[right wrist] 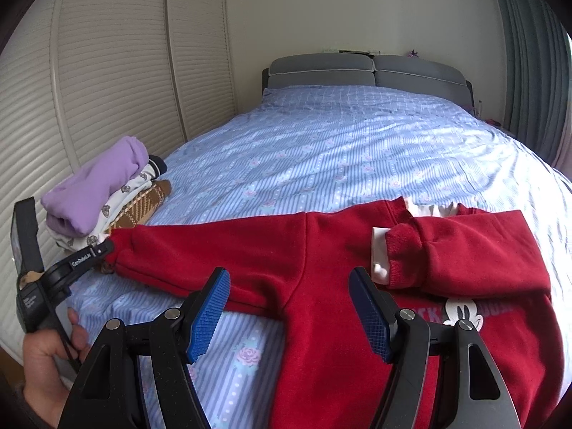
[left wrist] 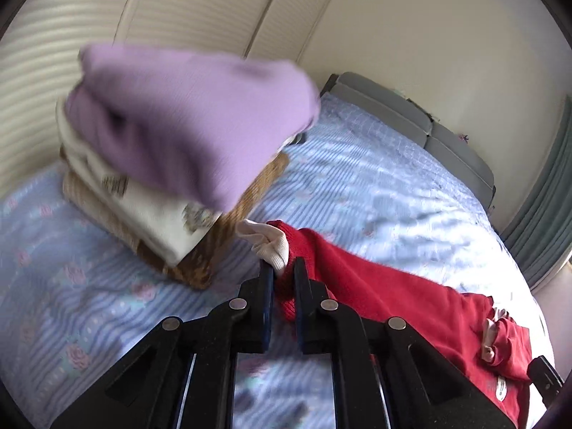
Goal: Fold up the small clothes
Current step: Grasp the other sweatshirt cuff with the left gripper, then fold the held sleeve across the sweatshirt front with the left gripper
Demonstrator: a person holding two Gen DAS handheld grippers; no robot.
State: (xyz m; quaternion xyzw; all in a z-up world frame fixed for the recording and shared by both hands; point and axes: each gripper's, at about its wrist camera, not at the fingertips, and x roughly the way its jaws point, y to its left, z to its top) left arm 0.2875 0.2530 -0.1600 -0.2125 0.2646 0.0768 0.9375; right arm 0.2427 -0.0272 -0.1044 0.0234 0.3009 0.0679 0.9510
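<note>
A small red sweatshirt (right wrist: 321,250) with a cartoon mouse print lies spread on the bed. Its right sleeve (right wrist: 464,250) is folded across the chest, and a white inner cuff shows at the end. The other sleeve (left wrist: 357,279) stretches out to the left. My left gripper (left wrist: 284,268) is shut on that sleeve's red cuff, with the white inner cuff poking out past the fingertips. In the right wrist view the left gripper (right wrist: 103,248) pinches the sleeve end beside the folded pile. My right gripper (right wrist: 289,279) hovers open over the sweatshirt's body, holding nothing.
A stack of folded clothes (right wrist: 96,200), purple over white over brown, sits at the bed's left edge next to the louvred wardrobe doors (right wrist: 107,71). The blue floral sheet (right wrist: 321,150) runs back to a grey headboard (right wrist: 357,71). A hand (right wrist: 43,357) holds the left gripper.
</note>
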